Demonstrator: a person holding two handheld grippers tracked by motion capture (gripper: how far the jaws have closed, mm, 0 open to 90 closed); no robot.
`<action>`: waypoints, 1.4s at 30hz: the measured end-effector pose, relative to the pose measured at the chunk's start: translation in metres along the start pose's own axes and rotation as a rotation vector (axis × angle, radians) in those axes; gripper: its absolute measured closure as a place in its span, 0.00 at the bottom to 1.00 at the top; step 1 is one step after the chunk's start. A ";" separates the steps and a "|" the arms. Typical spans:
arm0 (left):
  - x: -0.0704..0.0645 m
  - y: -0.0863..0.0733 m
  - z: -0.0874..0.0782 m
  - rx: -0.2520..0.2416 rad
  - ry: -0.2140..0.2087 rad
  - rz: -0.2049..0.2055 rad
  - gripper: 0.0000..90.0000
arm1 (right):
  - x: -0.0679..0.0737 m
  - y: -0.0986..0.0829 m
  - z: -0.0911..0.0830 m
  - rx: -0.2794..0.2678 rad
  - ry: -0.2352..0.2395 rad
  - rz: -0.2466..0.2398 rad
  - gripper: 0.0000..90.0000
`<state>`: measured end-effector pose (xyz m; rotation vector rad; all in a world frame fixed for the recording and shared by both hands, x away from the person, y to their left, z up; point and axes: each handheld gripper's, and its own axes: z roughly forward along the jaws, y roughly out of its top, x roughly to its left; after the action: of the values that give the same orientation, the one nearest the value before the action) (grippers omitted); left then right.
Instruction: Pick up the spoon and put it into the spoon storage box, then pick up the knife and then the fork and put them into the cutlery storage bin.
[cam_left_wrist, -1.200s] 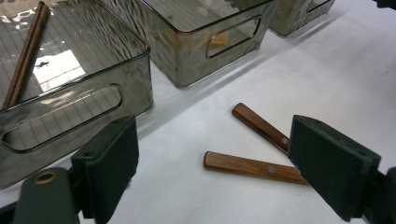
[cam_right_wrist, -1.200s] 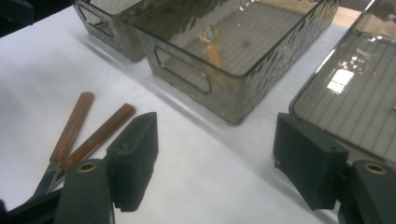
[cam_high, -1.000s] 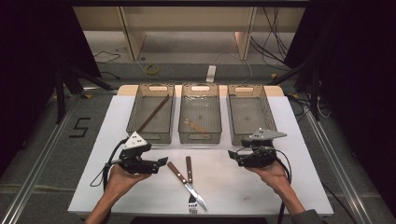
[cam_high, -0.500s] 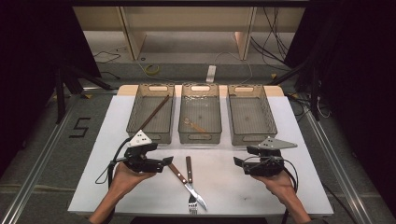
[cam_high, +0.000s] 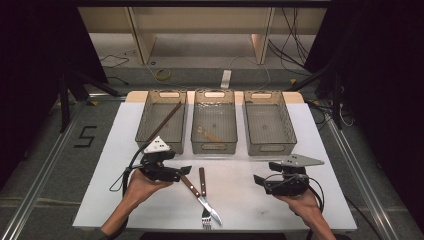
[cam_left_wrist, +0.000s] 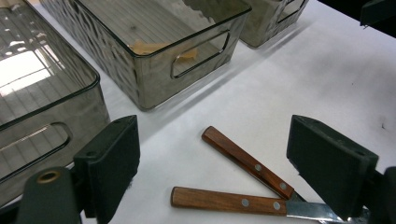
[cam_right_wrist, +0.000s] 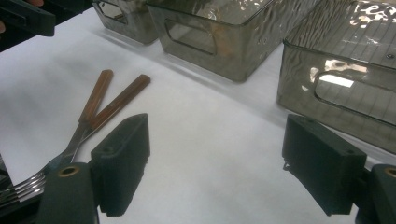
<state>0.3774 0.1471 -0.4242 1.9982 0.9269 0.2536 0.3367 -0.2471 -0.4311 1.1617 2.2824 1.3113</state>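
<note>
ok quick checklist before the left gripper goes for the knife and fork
1. Left gripper open: ok, its jaws stand wide apart with nothing between them.
2. Knife reachable: ok, its wooden handle lies on the table just ahead of the jaws.
3. Knife free to lift alone: not ok, the fork crosses it near the metal ends, so the two may move together.
4. Right gripper out of the way: ok, it is open and off to the side of the cutlery.
5. Bins ready: ok, the left bin, middle bin and right bin are open-topped behind the cutlery.
</note>
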 end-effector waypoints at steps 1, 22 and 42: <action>0.000 0.000 0.002 0.005 0.000 0.001 0.19 | 0.000 -0.001 -0.001 -0.001 -0.001 -0.002 0.27; 0.006 0.008 0.030 0.069 0.005 0.019 0.27 | 0.002 -0.011 -0.009 0.002 0.006 0.017 0.26; 0.000 0.002 0.053 0.264 -0.013 0.149 0.93 | 0.004 -0.010 -0.010 0.008 0.016 -0.004 0.27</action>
<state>0.4049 0.1118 -0.4535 2.3138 0.8387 0.2088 0.3231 -0.2526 -0.4330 1.1525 2.3023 1.3154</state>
